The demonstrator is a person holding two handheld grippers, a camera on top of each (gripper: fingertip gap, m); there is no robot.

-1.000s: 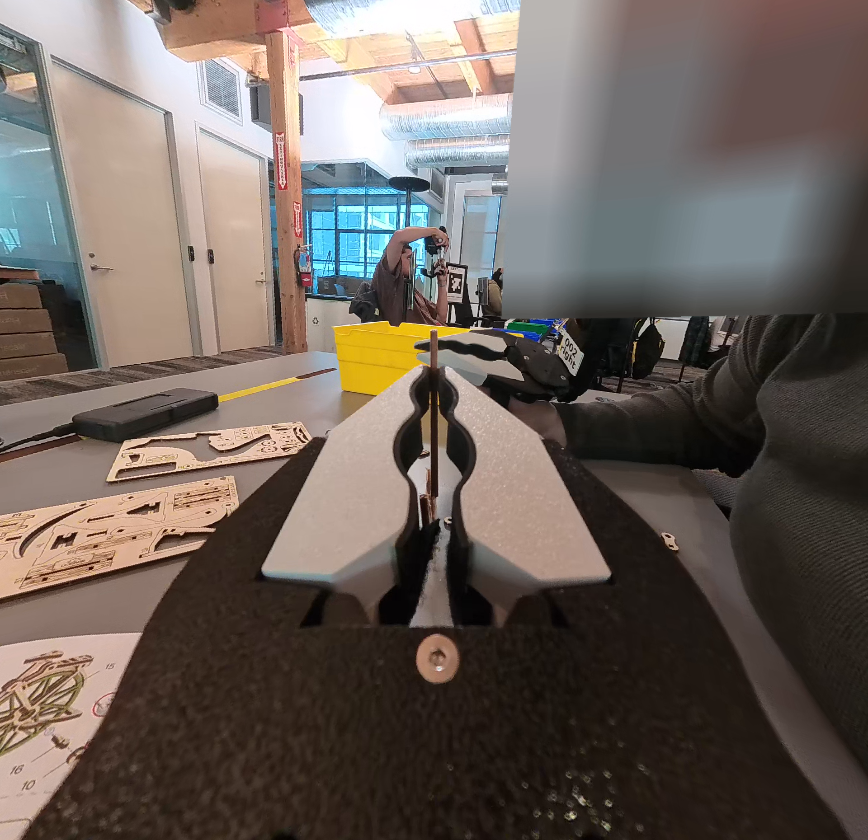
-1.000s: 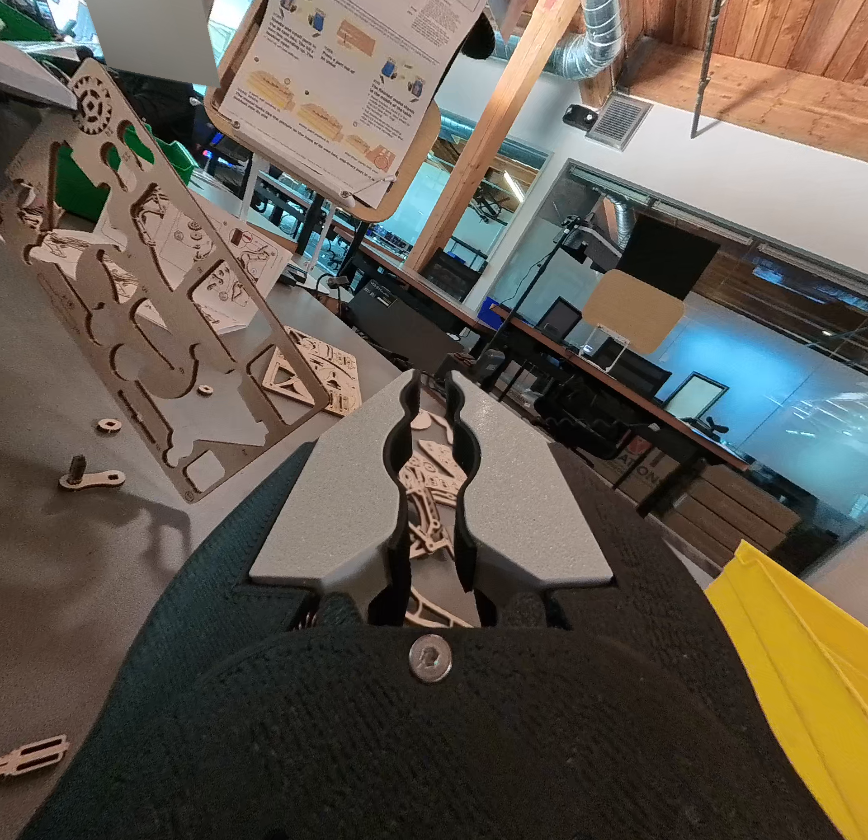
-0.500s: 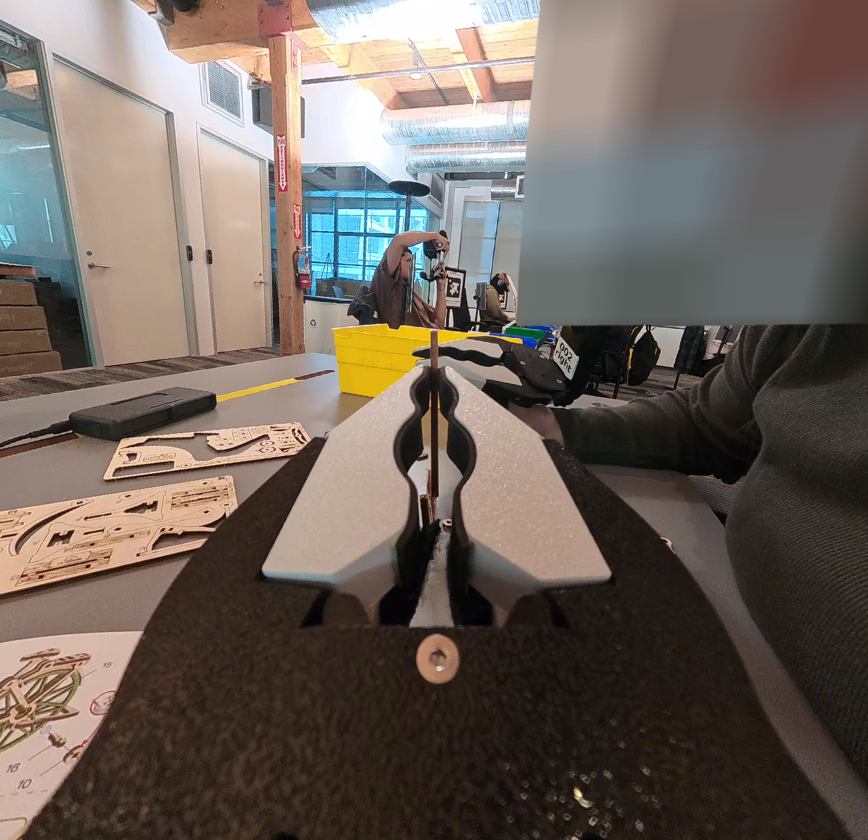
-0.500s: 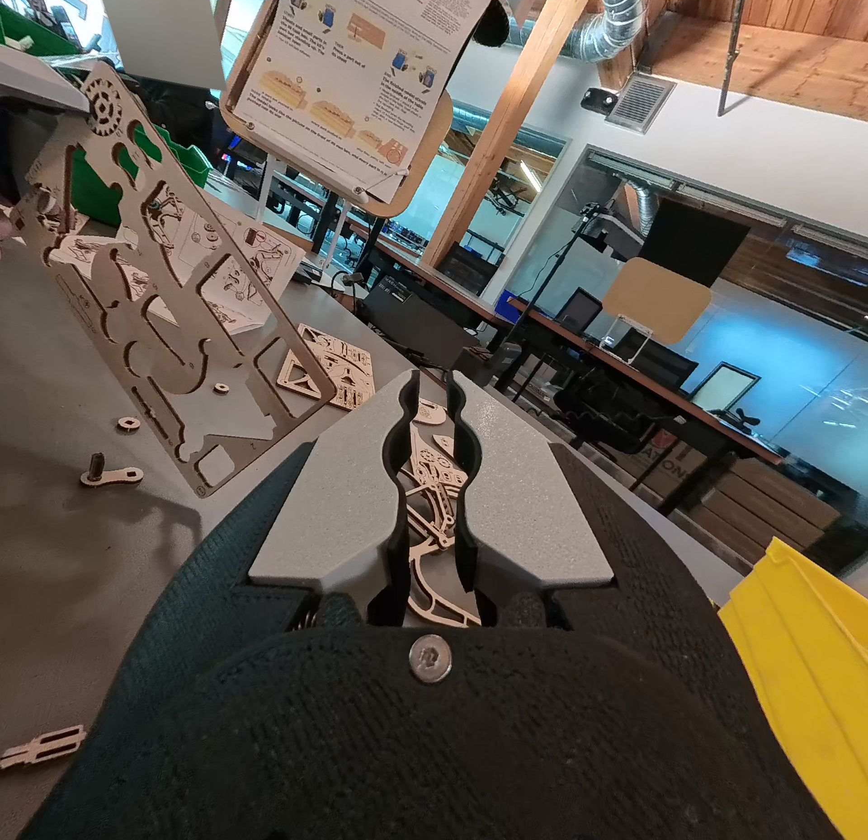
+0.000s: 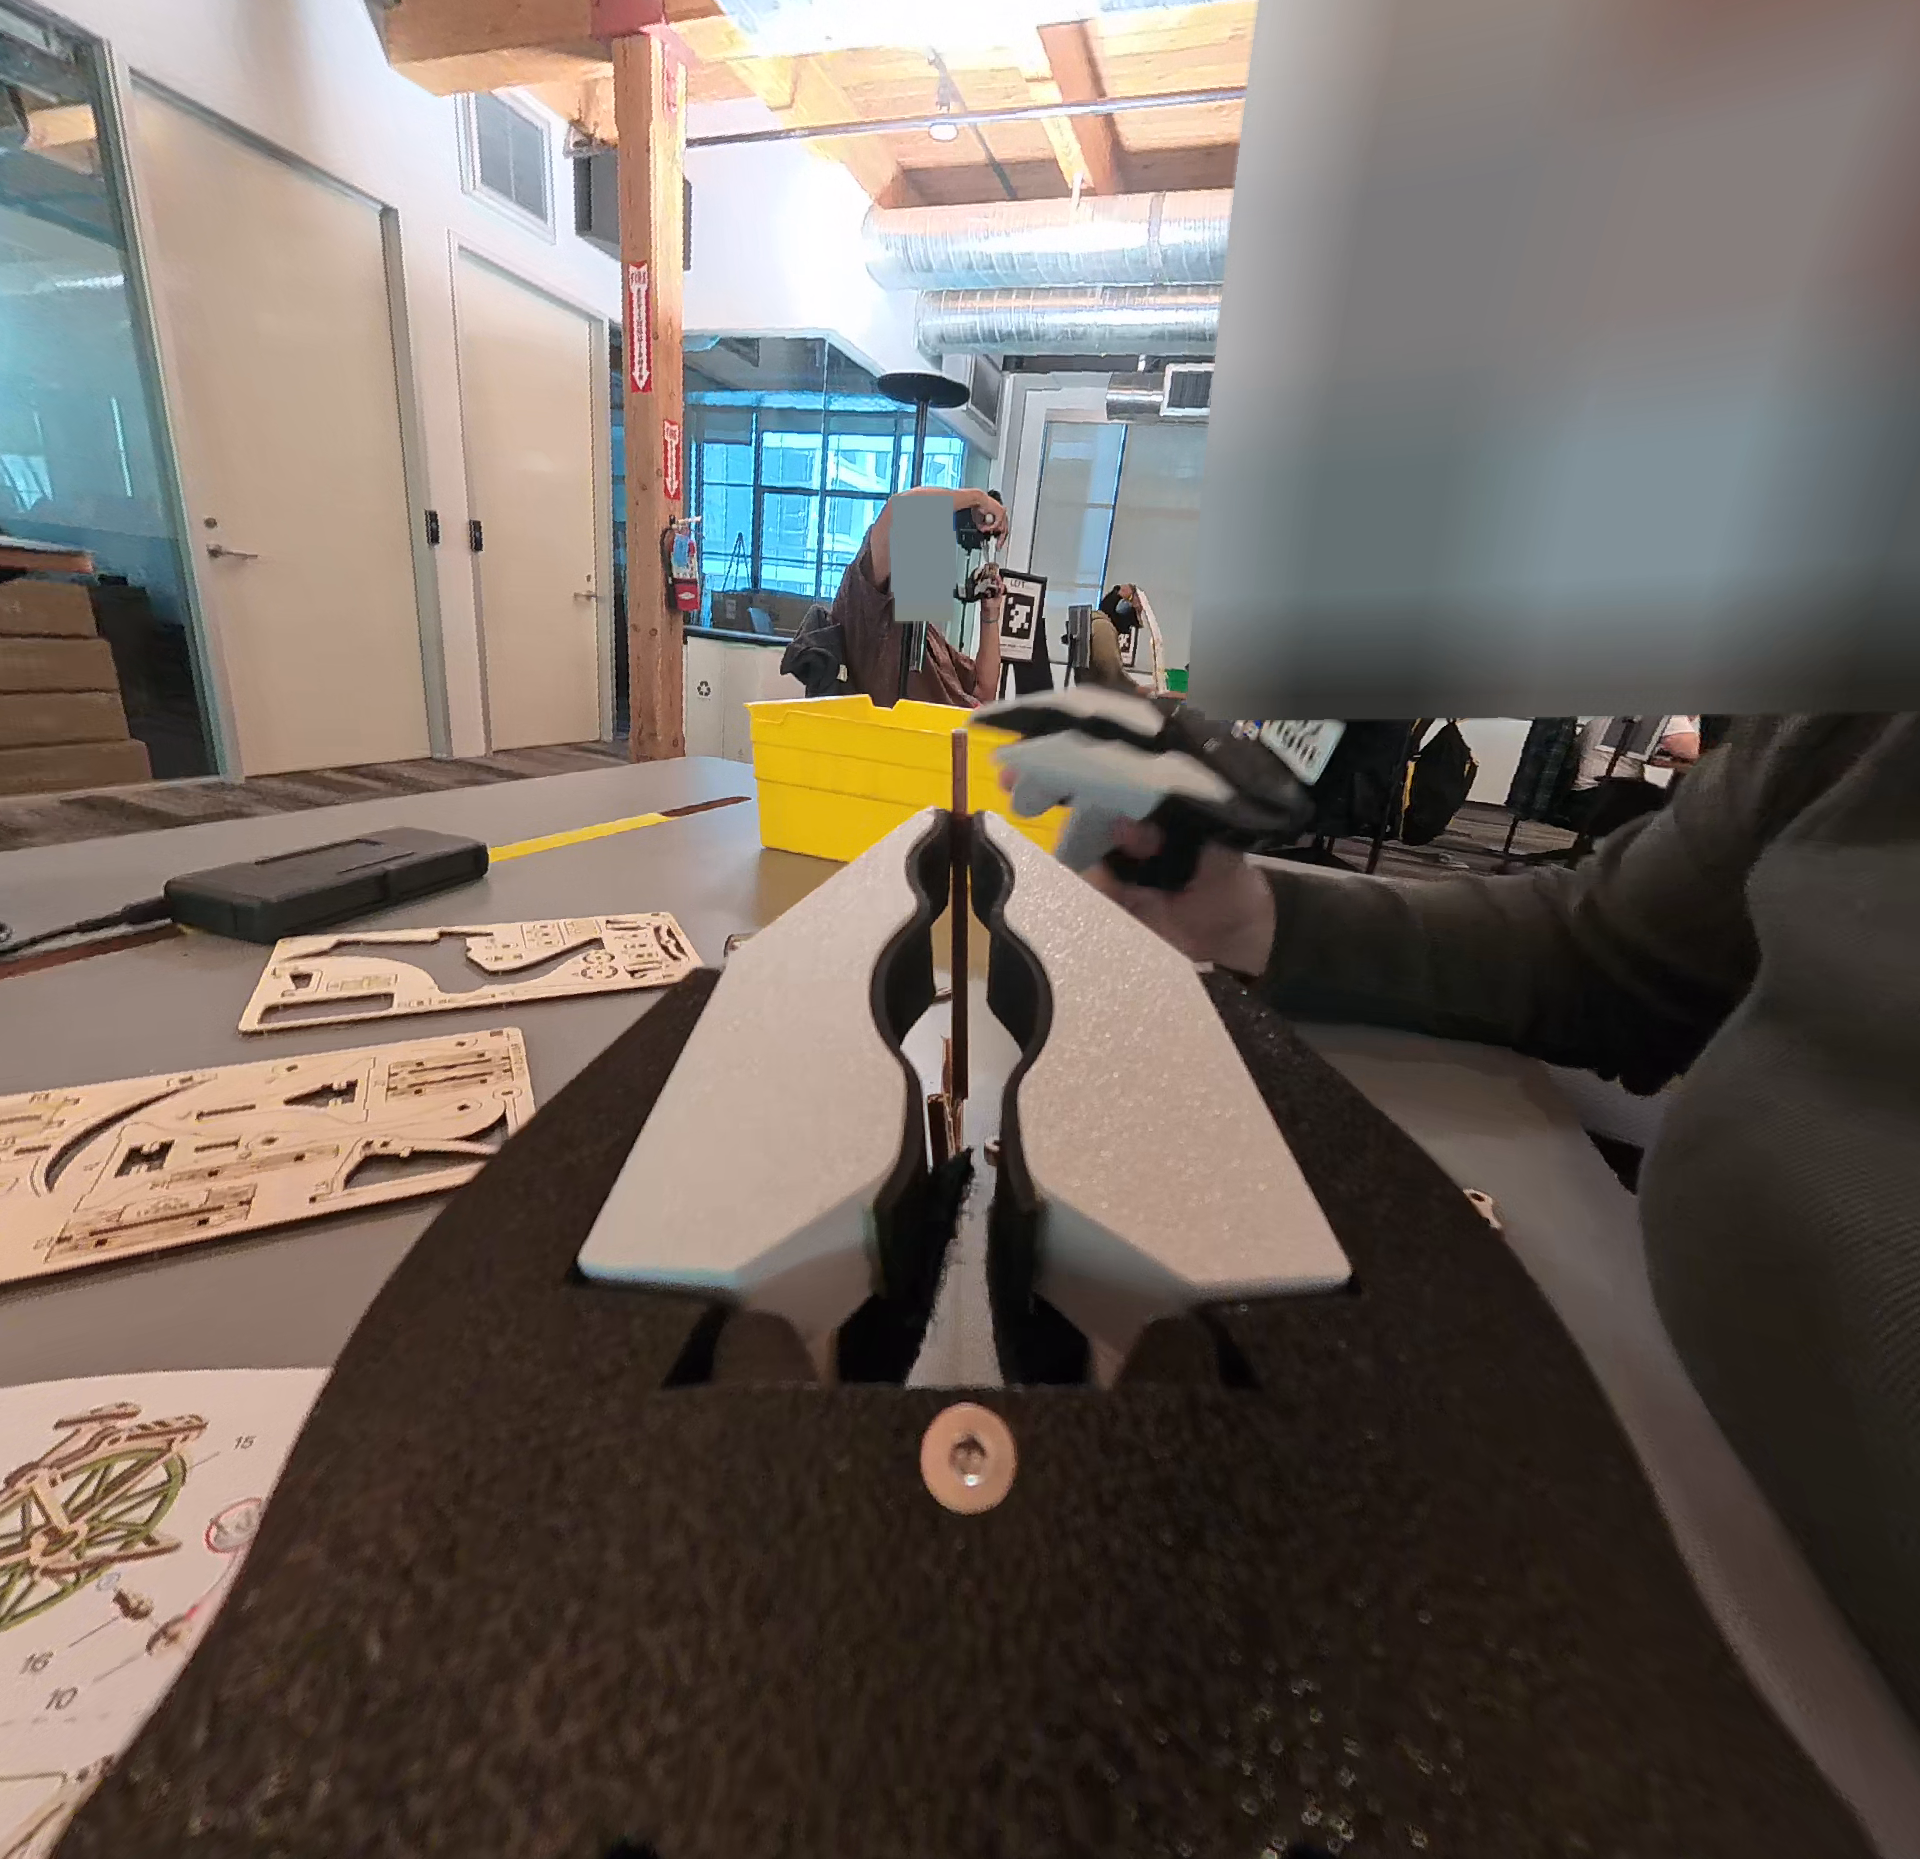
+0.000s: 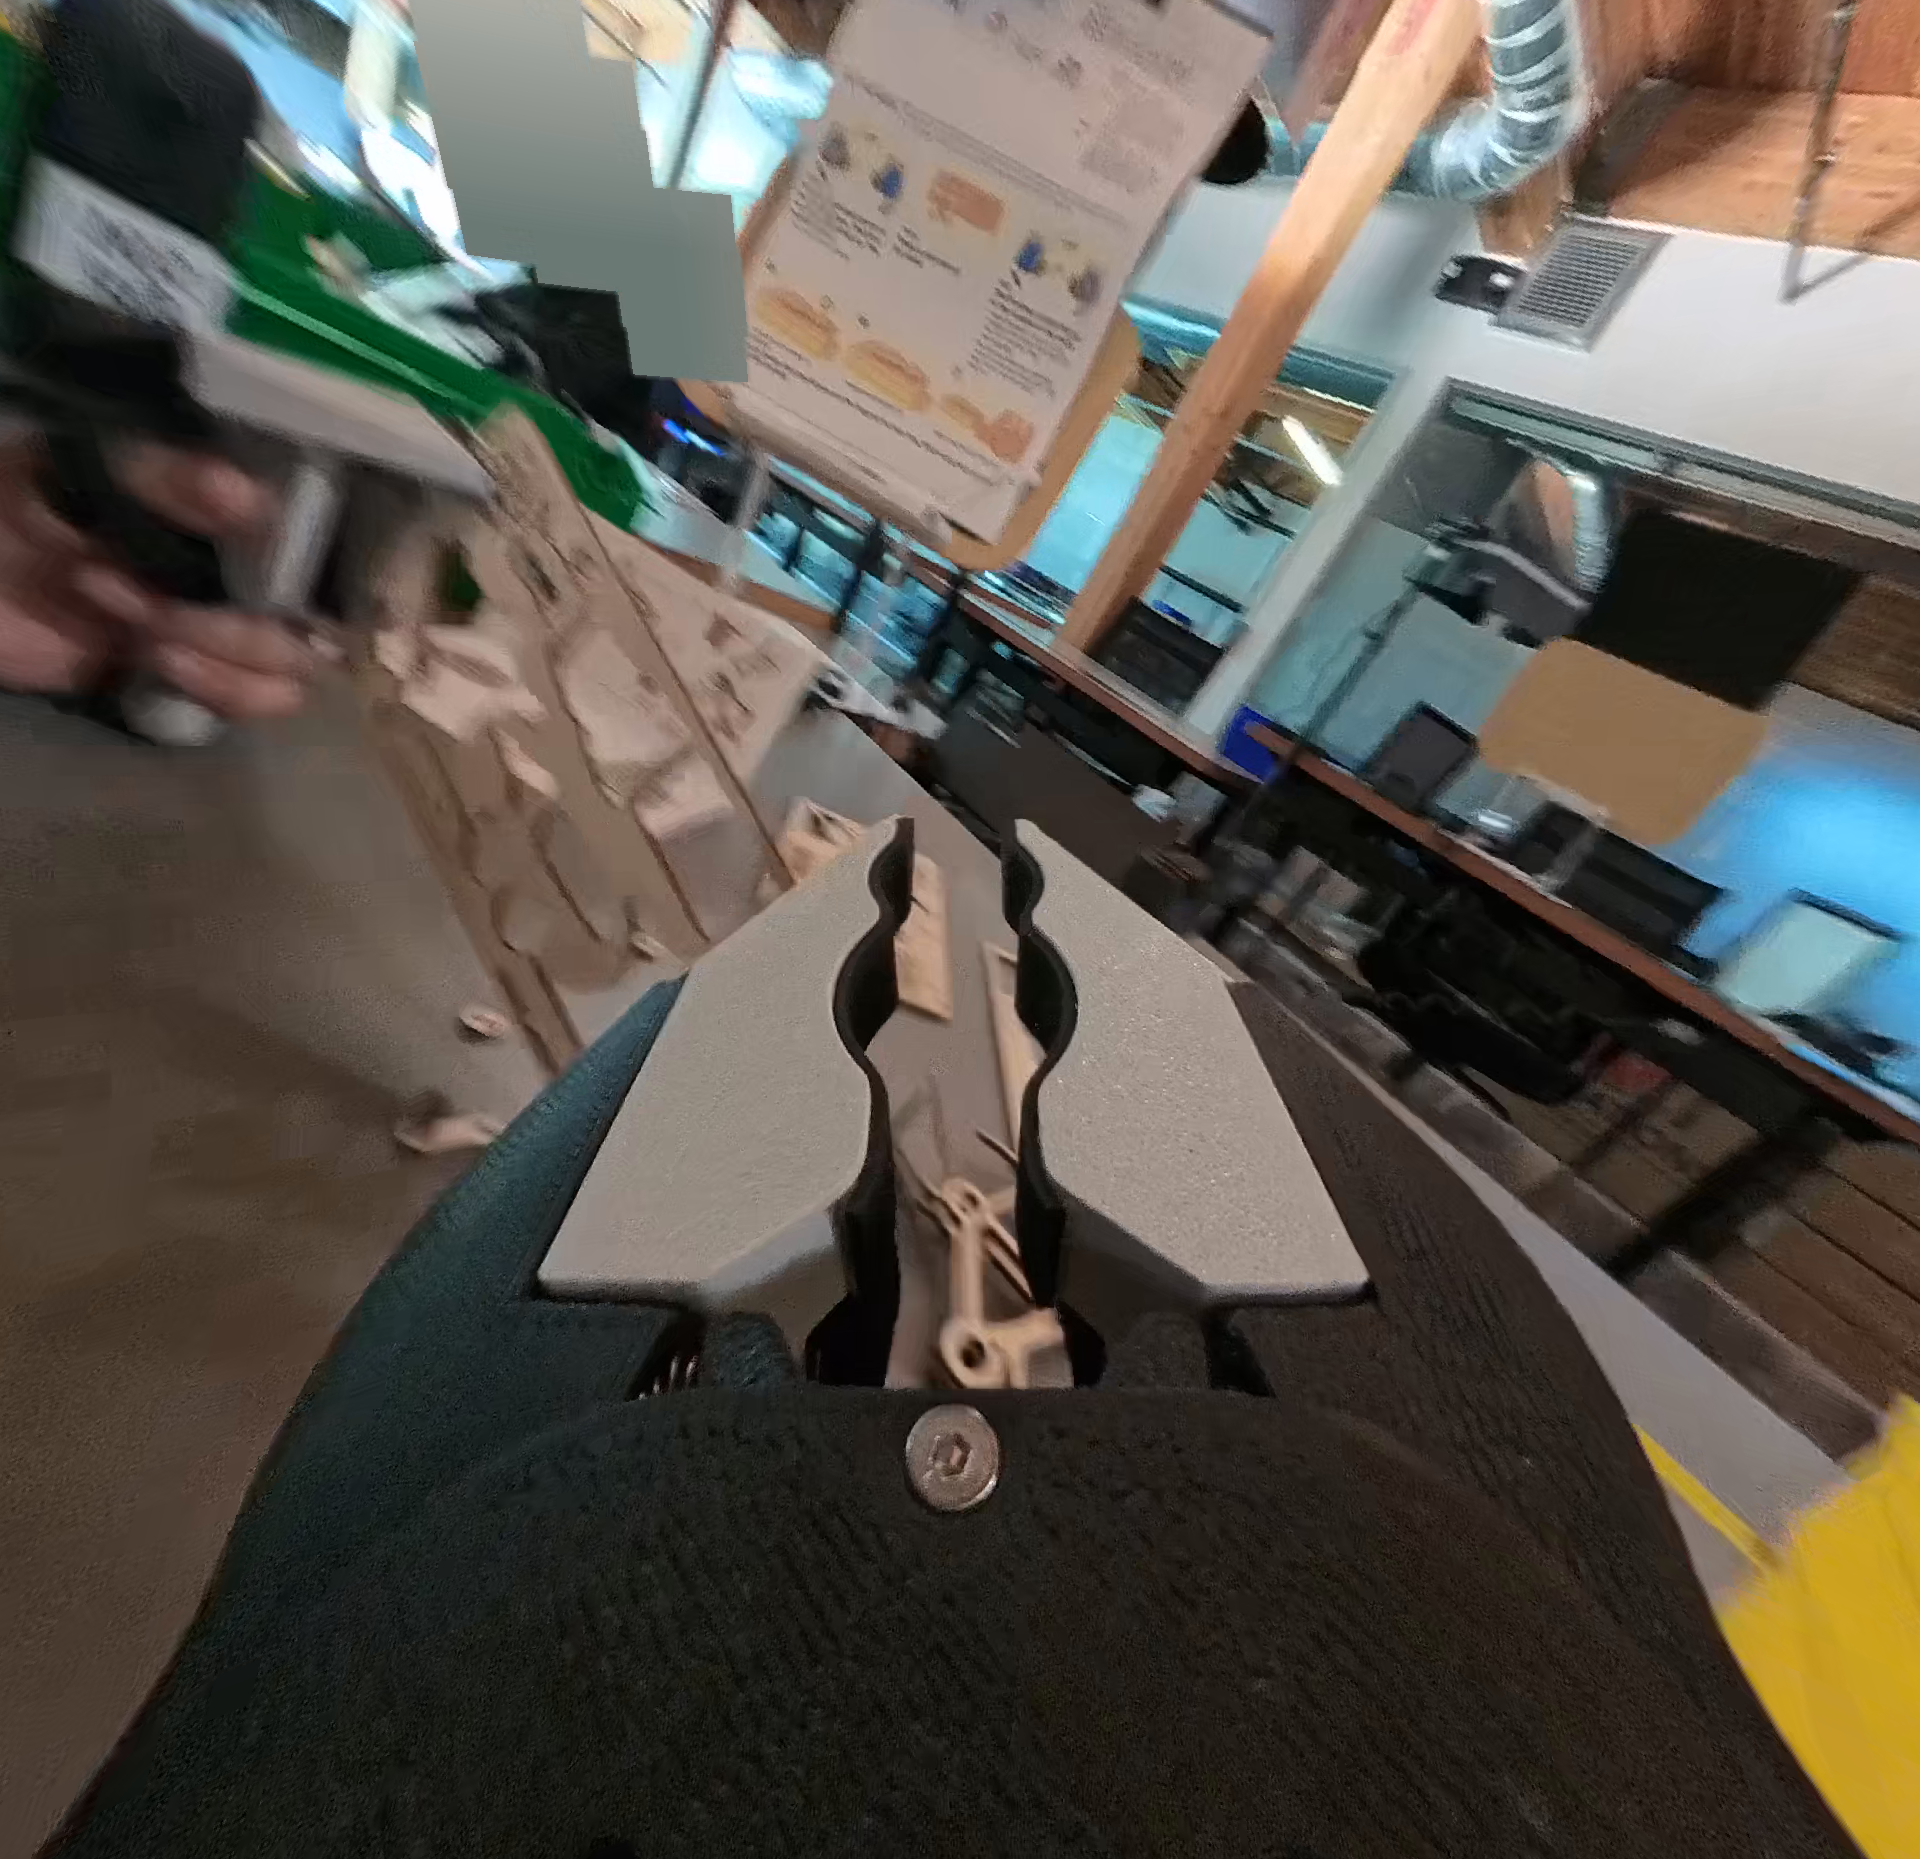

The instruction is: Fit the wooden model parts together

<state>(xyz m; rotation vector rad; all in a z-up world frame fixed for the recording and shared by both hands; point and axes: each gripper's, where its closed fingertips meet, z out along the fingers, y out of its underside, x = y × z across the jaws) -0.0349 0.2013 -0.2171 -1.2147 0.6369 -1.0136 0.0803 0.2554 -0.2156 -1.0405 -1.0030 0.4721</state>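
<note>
My left gripper (image 5: 958,817) is shut on a thin wooden model sheet (image 5: 958,770), seen edge-on as a dark upright line between the fingers. In the right wrist view the same sheet (image 6: 582,770) stands tilted at the left, blurred, held by the left gripper (image 6: 343,427) and a hand. My right gripper (image 6: 958,827) is open and empty above the grey table; a pale wooden part (image 6: 977,1290) lies on the table below its gap. In the left wrist view the right gripper (image 5: 1003,744) hovers just right of the sheet's top edge.
A yellow bin (image 5: 852,781) stands behind the sheet. A black case (image 5: 322,879), two flat wooden part sheets (image 5: 468,968) (image 5: 260,1134) and a printed instruction page (image 5: 104,1549) lie at the left. Small loose wooden parts (image 6: 447,1134) lie near the sheet's foot. A person's sleeve (image 5: 1558,936) is at the right.
The right gripper has swung quickly toward the held sheet and tilted, its jaws a little wider apart. The left gripper and its sheet have stayed put.
</note>
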